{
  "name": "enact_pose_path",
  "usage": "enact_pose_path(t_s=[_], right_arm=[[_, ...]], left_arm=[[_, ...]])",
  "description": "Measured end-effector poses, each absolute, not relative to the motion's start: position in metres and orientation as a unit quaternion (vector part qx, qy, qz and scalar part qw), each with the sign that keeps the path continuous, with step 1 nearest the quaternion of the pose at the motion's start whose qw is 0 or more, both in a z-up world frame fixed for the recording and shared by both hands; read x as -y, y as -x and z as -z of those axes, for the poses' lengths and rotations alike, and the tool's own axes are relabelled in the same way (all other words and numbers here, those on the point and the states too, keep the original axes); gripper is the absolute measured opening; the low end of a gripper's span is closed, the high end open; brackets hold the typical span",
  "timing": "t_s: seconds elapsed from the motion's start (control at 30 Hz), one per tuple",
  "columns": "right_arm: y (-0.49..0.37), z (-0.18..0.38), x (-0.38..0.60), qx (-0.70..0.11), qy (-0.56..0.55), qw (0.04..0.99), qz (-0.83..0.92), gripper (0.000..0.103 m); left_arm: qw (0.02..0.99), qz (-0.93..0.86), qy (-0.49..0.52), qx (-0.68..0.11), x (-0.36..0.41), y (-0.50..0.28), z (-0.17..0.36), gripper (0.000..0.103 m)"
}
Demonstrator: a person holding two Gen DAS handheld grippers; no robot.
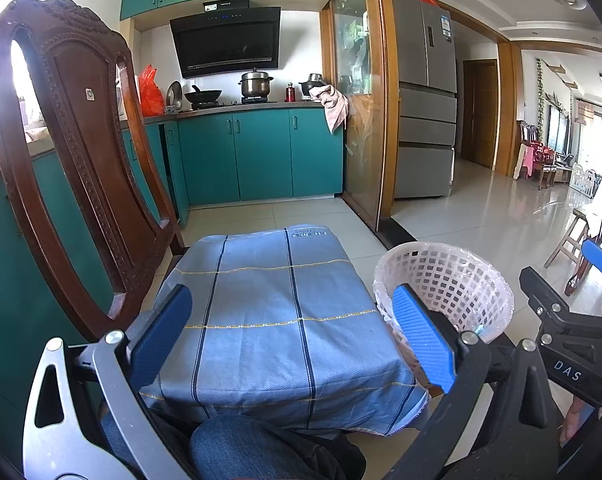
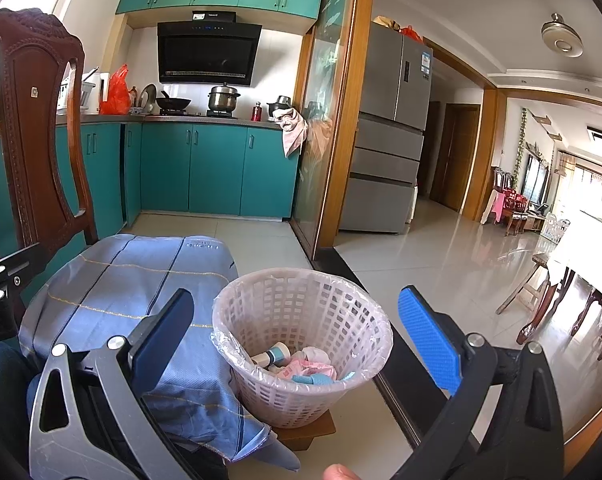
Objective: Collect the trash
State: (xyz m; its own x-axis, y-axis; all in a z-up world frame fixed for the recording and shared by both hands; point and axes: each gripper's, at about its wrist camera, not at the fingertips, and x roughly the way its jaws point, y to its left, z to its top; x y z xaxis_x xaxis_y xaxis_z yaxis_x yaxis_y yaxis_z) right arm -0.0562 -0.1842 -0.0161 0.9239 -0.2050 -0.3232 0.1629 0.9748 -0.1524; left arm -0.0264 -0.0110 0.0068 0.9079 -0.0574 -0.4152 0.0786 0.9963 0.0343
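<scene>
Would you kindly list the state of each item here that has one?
Left tool: open, empty.
Right tool: open, empty.
Waste basket: upright, lined, holding trash.
Blue cloth: spread flat, nothing on it.
Lower cabinet doors: closed.
Fridge: closed.

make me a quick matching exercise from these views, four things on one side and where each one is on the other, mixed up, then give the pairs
Things:
1. white mesh trash basket
2. blue checked cloth
3. steel pot
4. carved wooden chair

Places:
A. on the stove under the range hood
B. standing to the left of the cloth-covered surface
C. on a small wooden board on the floor, right of the cloth
D. draped over the low surface in front of both grippers

Pairs: 1-C, 2-D, 3-A, 4-B
</scene>
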Motion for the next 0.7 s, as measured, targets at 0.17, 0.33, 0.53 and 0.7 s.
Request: enact_pose_path(t_s=[0.17,0.33,0.53,0.7], right_arm=[[0.056,0.018,0.184,-0.173,0.061,0.978,0.095,0.1],[0.054,0.021,0.184,-0.176,0.058,0.978,0.095,0.1],[0.053,0.021,0.184,-0.176,0.058,0.978,0.096,0.1],[0.051,0.024,0.184,-0.18,0.056,0.977,0.098,0.1]], left_arm=[[0.976,0.036,-0.023,-0.211,0.011,0.027,-0.007,0.1],[0.976,0.039,-0.023,-0.212,0.009,0.026,-0.006,0.1],[0.975,0.038,-0.022,-0.22,0.006,0.021,-0.004,0.1],[0.972,0.035,-0.023,-0.231,0.005,0.015,0.002,0.1]])
